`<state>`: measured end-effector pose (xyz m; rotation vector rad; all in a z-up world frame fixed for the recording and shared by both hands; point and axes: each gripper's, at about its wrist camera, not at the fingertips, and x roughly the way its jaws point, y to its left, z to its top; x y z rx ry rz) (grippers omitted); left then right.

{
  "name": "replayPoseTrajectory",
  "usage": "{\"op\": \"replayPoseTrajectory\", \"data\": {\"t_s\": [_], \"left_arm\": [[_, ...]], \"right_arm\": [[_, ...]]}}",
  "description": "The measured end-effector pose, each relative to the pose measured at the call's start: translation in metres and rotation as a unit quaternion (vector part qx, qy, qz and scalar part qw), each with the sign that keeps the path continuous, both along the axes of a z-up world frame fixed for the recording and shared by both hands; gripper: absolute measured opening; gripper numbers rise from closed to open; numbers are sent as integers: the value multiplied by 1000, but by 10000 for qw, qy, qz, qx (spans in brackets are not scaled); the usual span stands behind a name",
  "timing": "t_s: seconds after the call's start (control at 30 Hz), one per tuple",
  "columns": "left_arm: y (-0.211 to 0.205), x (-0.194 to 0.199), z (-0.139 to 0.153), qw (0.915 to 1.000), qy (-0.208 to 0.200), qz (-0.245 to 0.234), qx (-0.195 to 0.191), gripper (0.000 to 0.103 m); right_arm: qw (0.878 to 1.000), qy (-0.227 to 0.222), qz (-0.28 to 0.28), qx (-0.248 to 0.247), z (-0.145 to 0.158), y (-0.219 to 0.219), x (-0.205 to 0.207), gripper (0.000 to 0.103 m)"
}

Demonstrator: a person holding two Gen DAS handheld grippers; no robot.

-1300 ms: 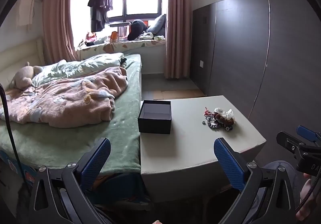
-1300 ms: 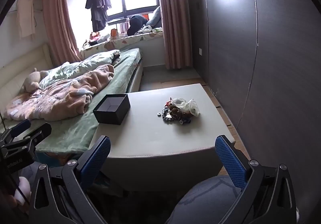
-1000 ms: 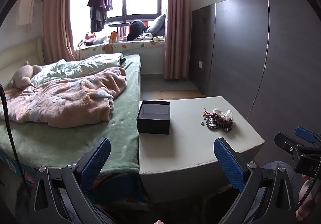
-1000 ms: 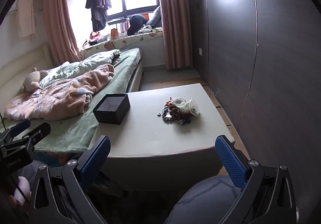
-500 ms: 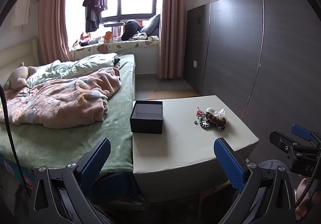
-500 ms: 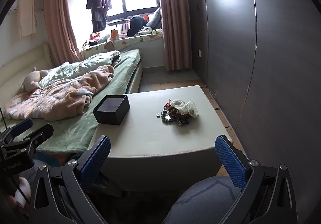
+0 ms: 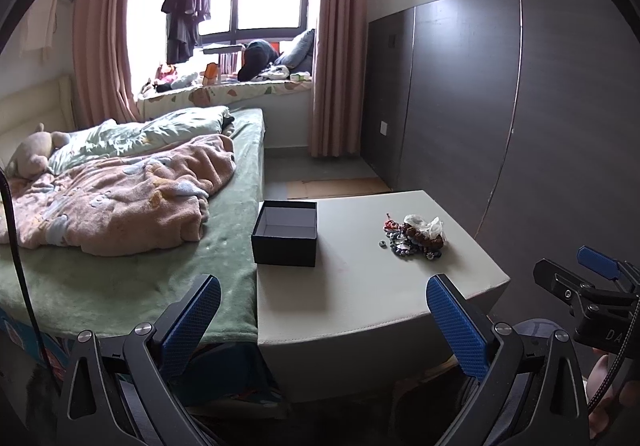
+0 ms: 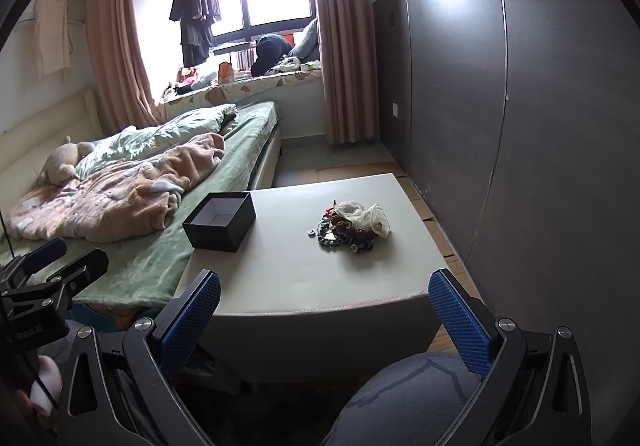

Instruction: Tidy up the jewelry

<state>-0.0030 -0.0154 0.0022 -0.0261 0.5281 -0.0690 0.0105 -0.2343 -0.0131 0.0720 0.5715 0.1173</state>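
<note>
Both claws hang short of the table's near edge, spread wide and empty, set back probably so the person can take in the whole top before reaching. The left gripper (image 7: 323, 308) has the one open black box (image 7: 285, 231) just ahead and slightly left of its gap. The right gripper (image 8: 325, 308) faces the single jewelry heap (image 8: 347, 227) ahead and a touch right, well beyond its tips. That heap on the pale table (image 8: 288, 278) seems to mix beads, a loose ring and a clear bag; individual pieces are too tangled to count.
</note>
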Motion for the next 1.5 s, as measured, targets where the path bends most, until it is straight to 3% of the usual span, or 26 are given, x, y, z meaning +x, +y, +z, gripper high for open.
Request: {"op": "replayPoseTrajectory", "data": {"t_s": [1.5], "left_arm": [[-7,-20,8,9999,-9,-79,79,103]], "right_arm": [[9995,-159,-190,197,3,-2,-23,103]]}}
